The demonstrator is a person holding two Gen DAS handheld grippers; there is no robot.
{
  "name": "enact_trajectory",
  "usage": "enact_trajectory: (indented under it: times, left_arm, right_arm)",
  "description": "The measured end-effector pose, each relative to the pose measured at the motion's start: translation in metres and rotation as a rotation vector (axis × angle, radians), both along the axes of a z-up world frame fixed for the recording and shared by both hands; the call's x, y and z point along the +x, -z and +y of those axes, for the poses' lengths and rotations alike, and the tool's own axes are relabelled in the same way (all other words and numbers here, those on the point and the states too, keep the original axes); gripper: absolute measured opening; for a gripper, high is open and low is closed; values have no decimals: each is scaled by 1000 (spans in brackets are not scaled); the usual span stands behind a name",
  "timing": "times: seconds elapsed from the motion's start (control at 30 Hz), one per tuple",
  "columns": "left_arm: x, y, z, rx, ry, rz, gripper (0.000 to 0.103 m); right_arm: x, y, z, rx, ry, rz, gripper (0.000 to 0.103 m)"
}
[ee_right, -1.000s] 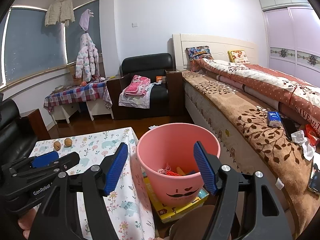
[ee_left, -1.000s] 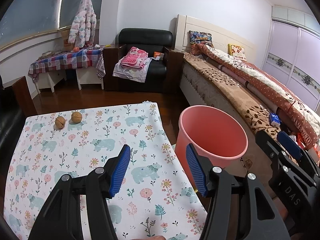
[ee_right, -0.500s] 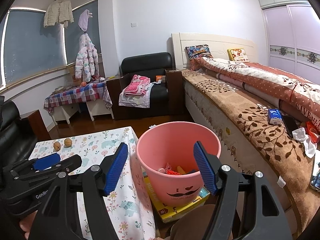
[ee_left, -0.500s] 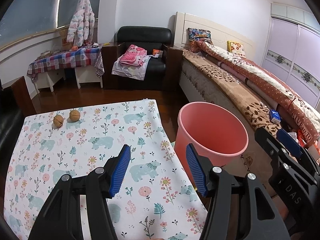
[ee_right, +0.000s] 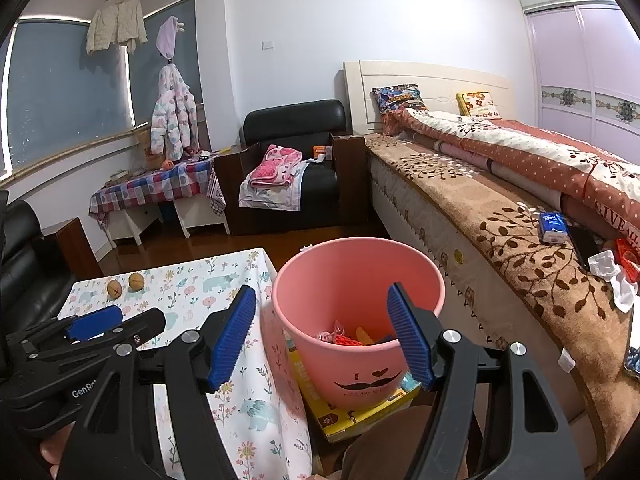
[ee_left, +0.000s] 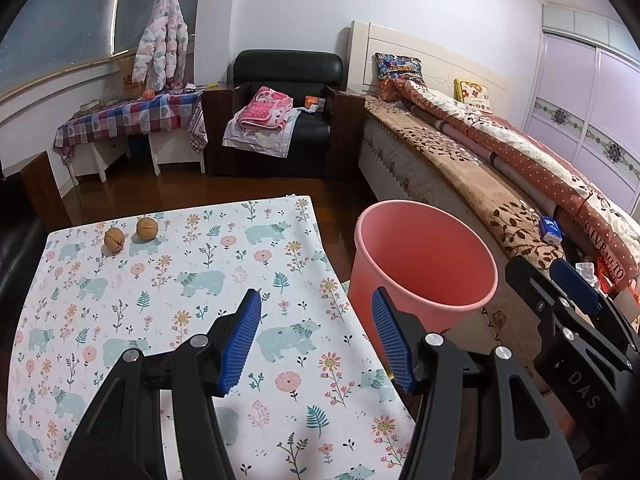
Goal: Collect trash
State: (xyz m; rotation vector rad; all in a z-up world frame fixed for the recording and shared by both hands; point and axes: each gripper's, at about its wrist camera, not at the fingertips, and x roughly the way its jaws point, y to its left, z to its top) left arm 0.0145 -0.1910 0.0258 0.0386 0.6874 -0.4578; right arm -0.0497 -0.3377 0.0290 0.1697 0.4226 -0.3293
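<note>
A pink bin (ee_left: 424, 256) (ee_right: 356, 304) stands between a table and a bed, with red and orange scraps at its bottom. Two walnuts (ee_left: 128, 234) (ee_right: 125, 285) lie at the far left of the floral tablecloth (ee_left: 160, 300). My left gripper (ee_left: 316, 338) hangs open over the table's near right corner, nothing between its blue pads. My right gripper (ee_right: 322, 334) is open too, held in front of the bin and empty. White crumpled tissue (ee_right: 610, 276) and a blue packet (ee_right: 552, 227) lie on the bed's brown cover.
The bin rests on a yellow box (ee_right: 352, 408). A black armchair (ee_left: 288, 116) with pink clothes stands at the back, beside a checked side table (ee_left: 128, 116). A phone (ee_right: 586, 240) and red wrapper (ee_right: 628, 254) lie on the bed (ee_left: 480, 176). A black sofa (ee_right: 20, 264) borders the left.
The left wrist view has tipped very slightly, so the scene sits a little lower in it. Both grippers stay open and nothing else has moved.
</note>
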Motion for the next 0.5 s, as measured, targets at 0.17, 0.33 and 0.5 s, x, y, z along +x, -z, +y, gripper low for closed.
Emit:
enact_trajectory:
  times: [0.17, 0.33, 0.5]
  left_arm:
    - [0, 1, 0, -1, 2, 1, 57]
    - [0, 1, -1, 0, 1, 1, 57]
    - [1, 3, 0, 0, 2, 6, 57]
  right_arm:
    - [0, 0, -1, 0, 0, 0, 68]
    - [0, 0, 0, 2, 1, 0, 68]
    - [0, 1, -1, 2, 2, 2, 68]
